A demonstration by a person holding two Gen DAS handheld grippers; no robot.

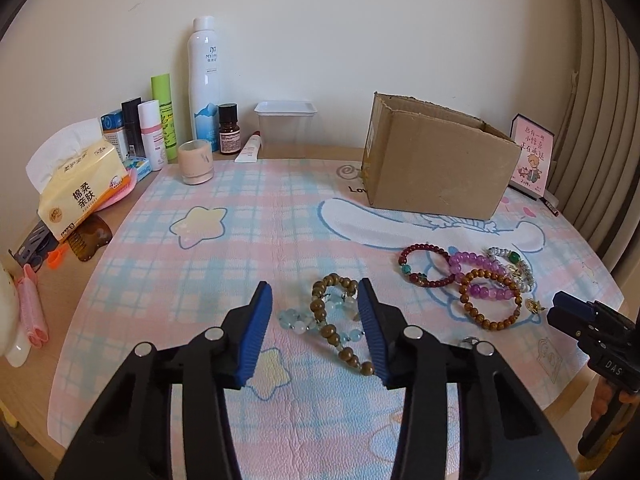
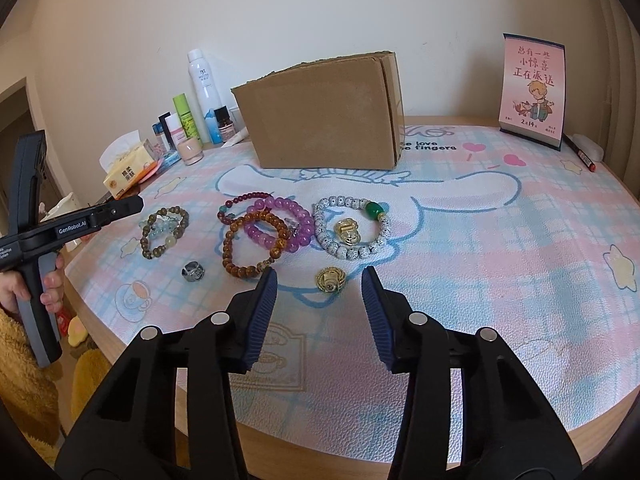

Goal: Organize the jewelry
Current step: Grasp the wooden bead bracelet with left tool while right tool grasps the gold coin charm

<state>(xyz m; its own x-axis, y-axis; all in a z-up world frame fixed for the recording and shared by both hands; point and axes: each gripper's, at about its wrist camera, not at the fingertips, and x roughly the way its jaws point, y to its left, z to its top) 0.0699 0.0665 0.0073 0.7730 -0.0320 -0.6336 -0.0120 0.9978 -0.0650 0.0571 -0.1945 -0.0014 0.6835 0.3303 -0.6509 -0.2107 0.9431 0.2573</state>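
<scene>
- The left gripper [image 1: 316,312] hangs over the brown bead bracelet [image 1: 334,320], jaws apart on either side of it, nothing clamped; likely lining up a pickup.
- The right gripper [image 2: 320,304] is unclenched above the gold ring [image 2: 329,279], gripping nothing.
- The other bracelets [image 2: 264,232] lie in an overlapping heap on the counter [image 2: 500,264], near the silver ring [image 2: 193,271].
- The cardboard box [image 2: 320,114] stands behind them; its inside is hidden.
- The clear tub [image 1: 285,128] by the wall looks empty.

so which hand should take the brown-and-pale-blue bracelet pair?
Left. The left tongs already straddle the bracelet pair, pads not yet pressing. The right tongs sit over the gold ring, further away.
</scene>
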